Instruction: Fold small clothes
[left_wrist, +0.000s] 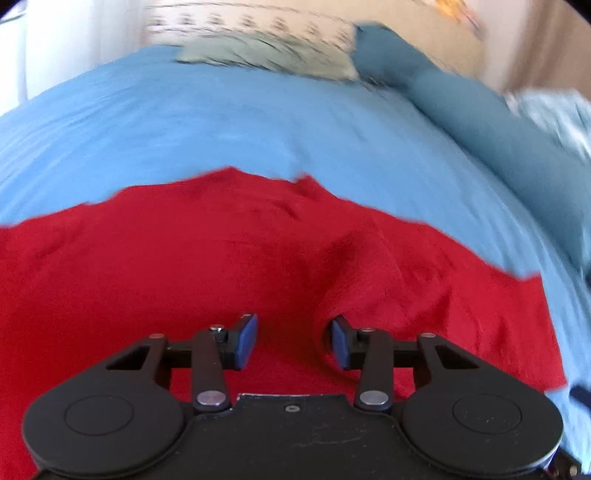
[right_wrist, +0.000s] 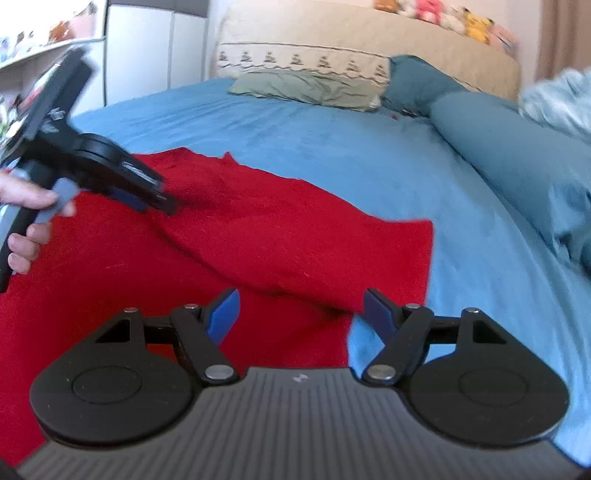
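Observation:
A red cloth (left_wrist: 221, 266) lies spread on the blue bed sheet (left_wrist: 221, 122), wrinkled, with a raised fold near its right part. My left gripper (left_wrist: 293, 341) is open just above the red cloth, its blue pads (left_wrist: 246, 341) apart and empty. In the right wrist view the red cloth (right_wrist: 277, 236) shows a fold running toward its near right corner. My right gripper (right_wrist: 301, 314) is open over that corner, empty. The left gripper (right_wrist: 159, 195) is seen there from the side, held by a hand, low over the cloth.
A grey-green pillow (right_wrist: 306, 88), a teal bolster (right_wrist: 480, 125) and a pale blue blanket (right_wrist: 557, 99) lie at the bed's head and right side. A beige headboard (right_wrist: 369, 33) with plush toys stands behind. White cabinets (right_wrist: 147, 44) stand at the left.

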